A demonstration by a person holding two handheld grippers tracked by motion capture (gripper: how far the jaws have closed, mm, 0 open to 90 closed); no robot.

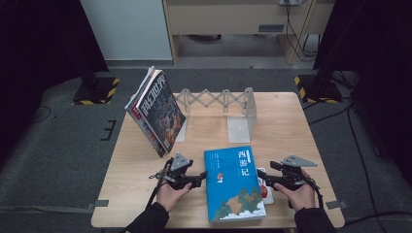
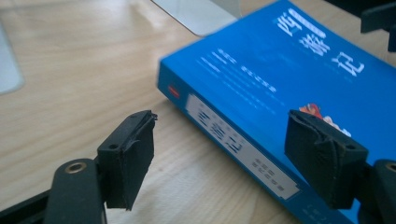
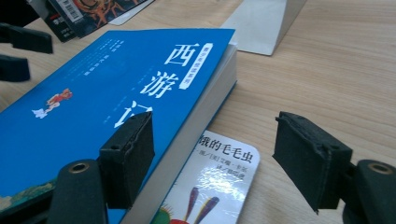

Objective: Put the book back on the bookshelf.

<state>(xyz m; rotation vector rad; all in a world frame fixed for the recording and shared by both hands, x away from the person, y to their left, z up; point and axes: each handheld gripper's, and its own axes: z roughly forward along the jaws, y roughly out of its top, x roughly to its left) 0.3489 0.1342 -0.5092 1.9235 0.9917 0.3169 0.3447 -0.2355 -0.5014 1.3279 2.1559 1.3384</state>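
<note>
My left gripper (image 1: 203,175) has its fingers (image 2: 126,158) open at the blue book's (image 1: 234,183) spine, gripping nothing. My right gripper (image 1: 263,178) is open too, straddling that book's page edge above the small white book (image 3: 210,186) on the counter (image 1: 282,121).

The high view looks forward and down on the table (image 1: 286,121) from afar; each gripper view sits close at opposite sides of the blue book (image 1: 234,183), which all three share.

Black sleeves, black claws (image 1: 203,175), grey three-cornered plates, trailing cables
</note>
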